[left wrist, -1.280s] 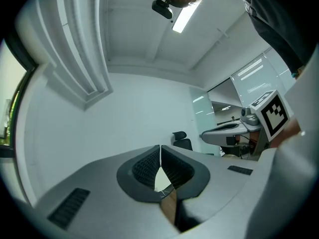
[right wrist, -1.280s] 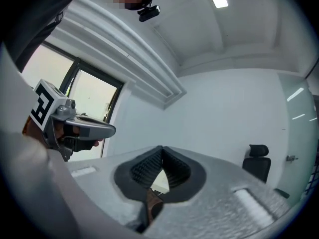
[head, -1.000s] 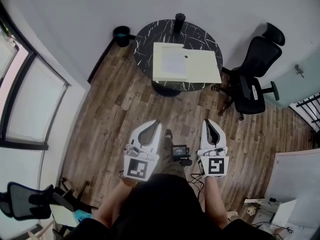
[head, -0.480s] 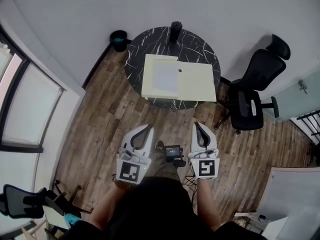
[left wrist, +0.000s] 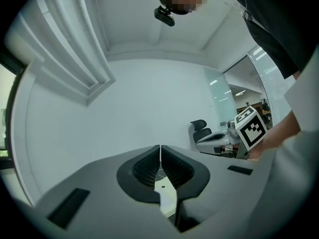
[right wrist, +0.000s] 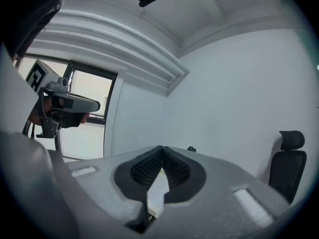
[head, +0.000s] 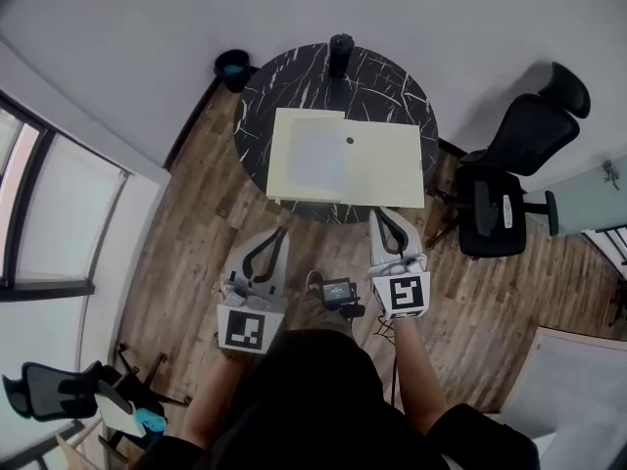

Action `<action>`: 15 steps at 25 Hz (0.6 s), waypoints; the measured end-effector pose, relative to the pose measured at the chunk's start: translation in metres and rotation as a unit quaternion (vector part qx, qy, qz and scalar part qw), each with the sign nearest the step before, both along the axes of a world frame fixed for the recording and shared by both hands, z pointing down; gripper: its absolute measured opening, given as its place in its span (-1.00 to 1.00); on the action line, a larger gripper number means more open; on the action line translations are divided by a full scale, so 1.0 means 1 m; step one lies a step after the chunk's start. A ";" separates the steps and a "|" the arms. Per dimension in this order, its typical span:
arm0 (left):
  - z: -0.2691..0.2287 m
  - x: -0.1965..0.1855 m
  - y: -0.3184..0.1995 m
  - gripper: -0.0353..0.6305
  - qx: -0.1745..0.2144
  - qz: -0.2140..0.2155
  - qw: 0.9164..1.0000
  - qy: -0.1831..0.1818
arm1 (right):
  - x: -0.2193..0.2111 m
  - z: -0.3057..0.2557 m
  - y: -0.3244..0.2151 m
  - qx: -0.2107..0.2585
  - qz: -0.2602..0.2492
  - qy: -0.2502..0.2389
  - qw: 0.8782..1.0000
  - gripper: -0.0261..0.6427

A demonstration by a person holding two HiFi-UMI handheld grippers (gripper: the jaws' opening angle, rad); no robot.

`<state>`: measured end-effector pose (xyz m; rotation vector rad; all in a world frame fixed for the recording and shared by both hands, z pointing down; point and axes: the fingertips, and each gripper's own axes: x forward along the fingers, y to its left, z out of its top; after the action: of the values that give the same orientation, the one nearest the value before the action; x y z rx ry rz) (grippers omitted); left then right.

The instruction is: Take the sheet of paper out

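Note:
A pale yellow folder [head: 382, 164] lies open on the round black marble table [head: 392, 81]. A greyish-white sheet of paper [head: 315, 155] rests on the folder's left half. My left gripper [head: 276, 233] hangs over the wooden floor, short of the table's near edge, jaws shut and empty. My right gripper [head: 385, 215] is shut too, its tip at the folder's near edge in the head view. The pale folder shows below the closed jaws in the left gripper view [left wrist: 167, 198] and in the right gripper view [right wrist: 153, 195].
A black cylinder [head: 341, 45] stands at the table's far edge. A dark bin [head: 233, 67] sits on the floor by the wall at the left. A black office chair [head: 514, 169] stands to the table's right. Windows line the left wall.
The table and folder have come closer and lower in the head view. Both grippers have advanced towards the table's near edge, the right one farther.

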<state>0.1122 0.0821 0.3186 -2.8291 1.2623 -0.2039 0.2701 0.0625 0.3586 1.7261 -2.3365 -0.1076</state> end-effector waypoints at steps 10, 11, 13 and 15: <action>0.000 -0.012 -0.043 -0.85 0.009 0.038 0.999 0.037 | -0.021 0.000 -0.046 -0.013 0.034 0.020 0.999 -0.93; -0.001 -0.013 -0.046 -0.85 0.004 0.043 0.998 0.046 | -0.022 -0.003 -0.048 -0.015 0.038 0.022 0.999 -0.93; -0.003 -0.016 -0.053 -0.85 -0.011 0.057 0.996 0.064 | -0.028 -0.010 -0.056 -0.012 0.038 0.033 0.999 -0.93; 0.002 -0.019 -0.060 -0.85 -0.023 0.086 0.994 0.069 | -0.037 -0.012 -0.063 -0.006 0.039 0.048 0.998 -0.92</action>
<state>0.0930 0.0224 0.3204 -3.0170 1.0398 -0.0324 0.2331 -0.0004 0.3462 1.7631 -2.1946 -0.1606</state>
